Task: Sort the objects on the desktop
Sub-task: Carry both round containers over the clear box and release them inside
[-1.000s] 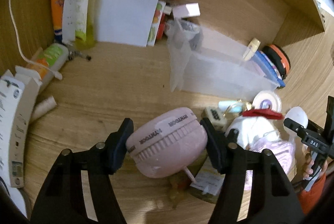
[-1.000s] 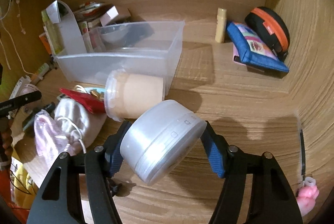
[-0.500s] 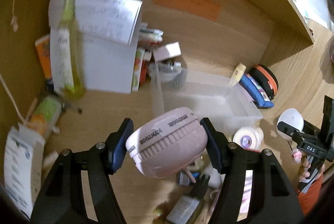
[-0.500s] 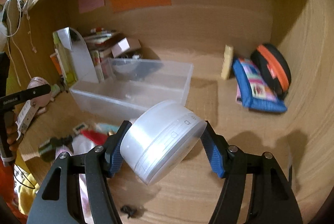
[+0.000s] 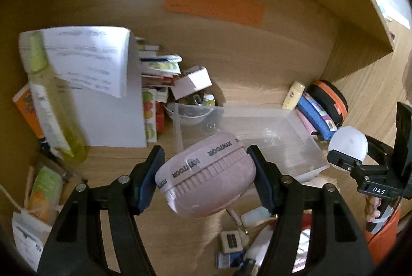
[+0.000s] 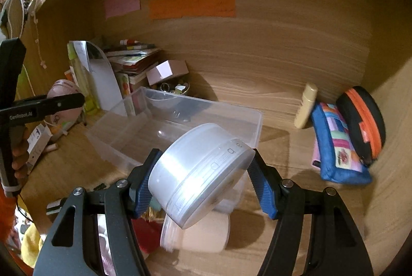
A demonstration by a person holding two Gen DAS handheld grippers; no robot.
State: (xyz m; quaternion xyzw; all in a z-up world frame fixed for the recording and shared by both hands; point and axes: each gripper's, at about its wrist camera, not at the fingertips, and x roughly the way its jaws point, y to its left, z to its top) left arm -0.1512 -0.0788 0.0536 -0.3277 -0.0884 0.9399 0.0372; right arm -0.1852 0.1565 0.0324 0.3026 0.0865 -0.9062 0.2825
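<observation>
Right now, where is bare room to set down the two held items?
The clear bin looks bare inside. Bare wood lies between the bin and the blue pouch. The heap below the white jar and pink case is crowded.

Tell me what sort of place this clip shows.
Most likely a cluttered home study desk set in a wooden alcove: sticky notes on the back panel, stacked books in the corner, a zipped pencil pouch on the desktop.

Your left gripper (image 5: 206, 182) raised, jaws clamped on a pink round case (image 5: 206, 180), your right gripper (image 6: 202, 182) raised, jaws clamped on a translucent tub (image 6: 198, 178)
</observation>
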